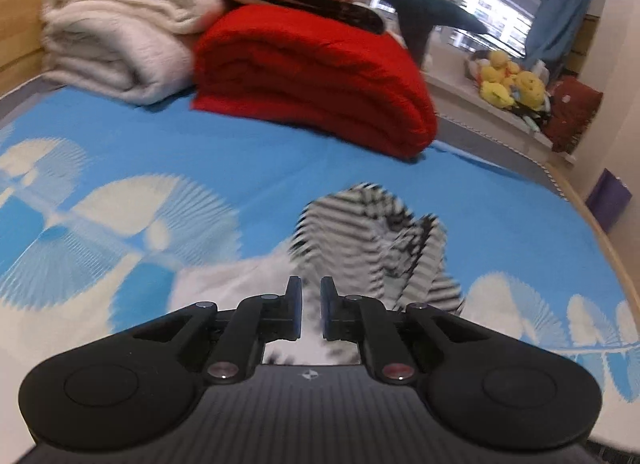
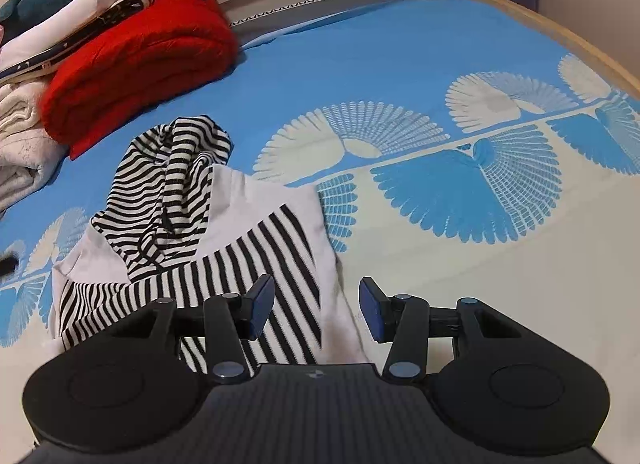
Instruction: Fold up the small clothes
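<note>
lying half-folded on the bed (image 2: 400, 43) just in front of the red blanket (image 2: 140, 63), the striped top (image 2: 240, 256) awaits another fold; left claw (image 1: 311, 310) nearly closed, empty; right claw (image 2: 316, 312) open above its hem.

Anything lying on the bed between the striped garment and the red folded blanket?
No. In the right wrist view, only bare blue bedsheet separates the striped garment from the red blanket; the two do not touch.
</note>
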A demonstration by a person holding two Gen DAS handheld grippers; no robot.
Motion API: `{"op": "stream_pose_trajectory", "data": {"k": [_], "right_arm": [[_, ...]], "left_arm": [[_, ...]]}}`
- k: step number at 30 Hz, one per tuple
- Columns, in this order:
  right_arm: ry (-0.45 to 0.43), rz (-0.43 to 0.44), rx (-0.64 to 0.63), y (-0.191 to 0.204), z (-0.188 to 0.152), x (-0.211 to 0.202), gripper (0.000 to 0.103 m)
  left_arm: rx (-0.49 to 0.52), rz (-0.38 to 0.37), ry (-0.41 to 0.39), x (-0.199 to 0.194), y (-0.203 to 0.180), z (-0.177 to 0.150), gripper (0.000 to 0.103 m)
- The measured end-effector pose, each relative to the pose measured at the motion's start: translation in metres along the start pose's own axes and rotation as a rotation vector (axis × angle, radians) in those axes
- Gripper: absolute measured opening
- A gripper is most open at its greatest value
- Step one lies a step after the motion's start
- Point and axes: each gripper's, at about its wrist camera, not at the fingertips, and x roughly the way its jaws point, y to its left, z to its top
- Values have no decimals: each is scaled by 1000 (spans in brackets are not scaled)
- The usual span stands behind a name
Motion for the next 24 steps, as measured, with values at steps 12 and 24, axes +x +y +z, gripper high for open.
{"op": "stream_pose_trajectory", "data": {"k": [12, 24], "right_arm": [[31, -1, 47, -24, 3, 9, 49], [46, 3, 65, -29, 5, 16, 49]], "left_arm": [[104, 10, 136, 205, -63, 91, 25], [205, 53, 211, 300, -85, 92, 2]]}}
